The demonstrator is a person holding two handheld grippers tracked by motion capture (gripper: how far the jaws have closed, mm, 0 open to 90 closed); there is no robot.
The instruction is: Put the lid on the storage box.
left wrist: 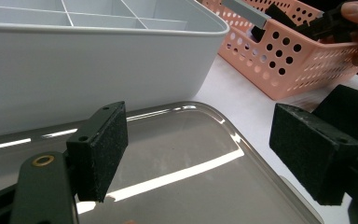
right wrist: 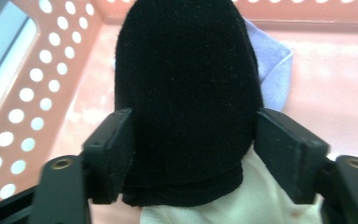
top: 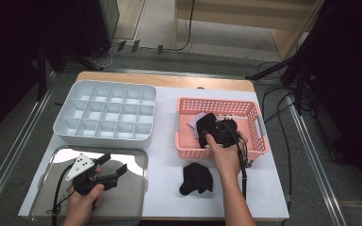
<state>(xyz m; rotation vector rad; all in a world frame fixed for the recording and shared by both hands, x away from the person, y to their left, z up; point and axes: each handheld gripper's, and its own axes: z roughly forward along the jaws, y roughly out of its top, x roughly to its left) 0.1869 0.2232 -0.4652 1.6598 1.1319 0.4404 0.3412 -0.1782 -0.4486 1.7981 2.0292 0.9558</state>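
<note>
A white-topped table (top: 165,141) with a wooden far edge carried 4 things directly on its surface. The pink perforated basket (top: 259,141) served as the landmark at the right half. To its left, across a bare white strip, sat a grey divided organiser tray (top: 70,106). Left of the basket and nearer the person lay a shiny metal tray (top: 136,157), just in front of the organiser. Just in front of the basket lay a black sock (top: 196,179).
</note>
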